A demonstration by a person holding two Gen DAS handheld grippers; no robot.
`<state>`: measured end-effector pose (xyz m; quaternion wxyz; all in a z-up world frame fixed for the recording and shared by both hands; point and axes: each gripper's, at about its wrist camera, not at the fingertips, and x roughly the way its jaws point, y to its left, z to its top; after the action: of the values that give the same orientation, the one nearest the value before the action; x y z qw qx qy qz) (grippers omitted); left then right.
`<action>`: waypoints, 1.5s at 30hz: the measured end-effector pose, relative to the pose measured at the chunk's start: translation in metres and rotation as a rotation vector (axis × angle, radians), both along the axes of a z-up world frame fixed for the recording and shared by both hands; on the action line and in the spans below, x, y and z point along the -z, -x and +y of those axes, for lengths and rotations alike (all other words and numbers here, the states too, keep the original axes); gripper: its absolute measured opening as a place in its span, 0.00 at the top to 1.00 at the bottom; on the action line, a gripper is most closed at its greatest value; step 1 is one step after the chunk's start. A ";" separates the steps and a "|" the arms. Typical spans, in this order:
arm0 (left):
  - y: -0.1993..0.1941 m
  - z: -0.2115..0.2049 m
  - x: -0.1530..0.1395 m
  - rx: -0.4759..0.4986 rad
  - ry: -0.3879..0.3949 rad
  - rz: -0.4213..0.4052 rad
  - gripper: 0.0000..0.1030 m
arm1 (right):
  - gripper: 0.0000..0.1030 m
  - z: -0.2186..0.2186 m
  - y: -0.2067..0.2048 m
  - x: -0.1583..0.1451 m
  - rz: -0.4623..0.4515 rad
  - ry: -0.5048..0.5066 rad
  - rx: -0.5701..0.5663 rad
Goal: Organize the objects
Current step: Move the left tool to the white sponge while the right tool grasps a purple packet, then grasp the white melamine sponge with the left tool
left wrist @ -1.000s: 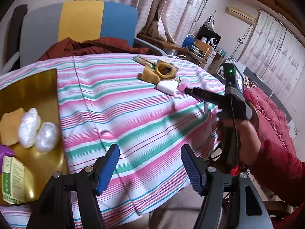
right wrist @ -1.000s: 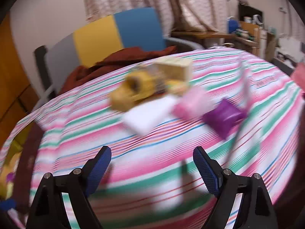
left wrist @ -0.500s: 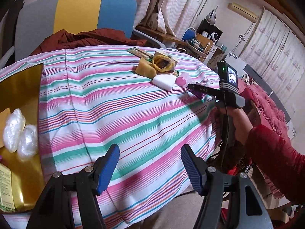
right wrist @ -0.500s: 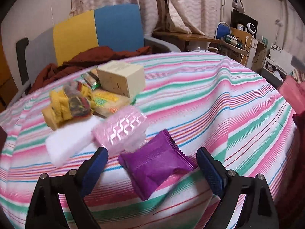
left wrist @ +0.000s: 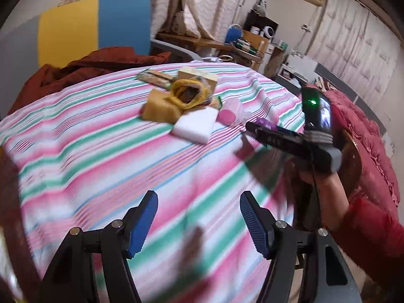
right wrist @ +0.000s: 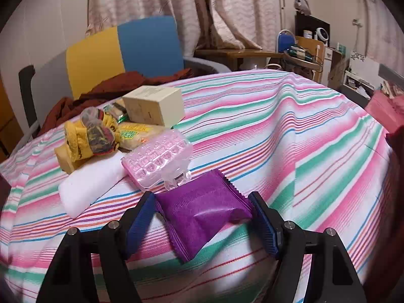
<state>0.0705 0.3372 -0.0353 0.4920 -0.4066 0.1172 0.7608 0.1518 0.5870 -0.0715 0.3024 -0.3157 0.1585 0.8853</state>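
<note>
Snack packet (right wrist: 202, 212) lies on tablecloth (right wrist: 290, 131) btwn the spread fingers of right gripper (right wrist: 202, 219). Just behind it: plastic case (right wrist: 156, 159), w/ foam block (right wrist: 91, 184) to its left. Behind those, glove bundle (right wrist: 88, 136) on a sponge (right wrist: 64, 157); cardboard box (right wrist: 154, 106) behind & right of bundle. Chair (right wrist: 126, 53) beyond the table. Left gripper (left wrist: 199, 222) well in front of the pile.

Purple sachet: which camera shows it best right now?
The right wrist view. The purple sachet lies sharp and whole on the striped tablecloth, between the open fingers of the right gripper. In the left wrist view only a purple sliver shows behind that gripper.
</note>
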 end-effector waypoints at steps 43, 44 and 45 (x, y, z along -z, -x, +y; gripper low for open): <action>0.048 0.025 0.039 -0.084 -0.071 0.028 0.43 | 0.27 -0.003 -0.005 0.003 0.032 -0.027 0.026; 0.050 0.020 0.039 -0.098 -0.083 0.019 0.43 | 0.27 -0.003 -0.006 0.001 0.036 -0.035 0.033; 0.051 0.014 0.040 -0.113 -0.093 0.012 0.43 | 0.27 -0.005 -0.008 0.000 0.045 -0.044 0.038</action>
<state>0.0194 0.3516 -0.0748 0.4661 -0.3845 0.0616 0.7944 0.1600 0.5822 -0.0717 0.3225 -0.2860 0.1515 0.8895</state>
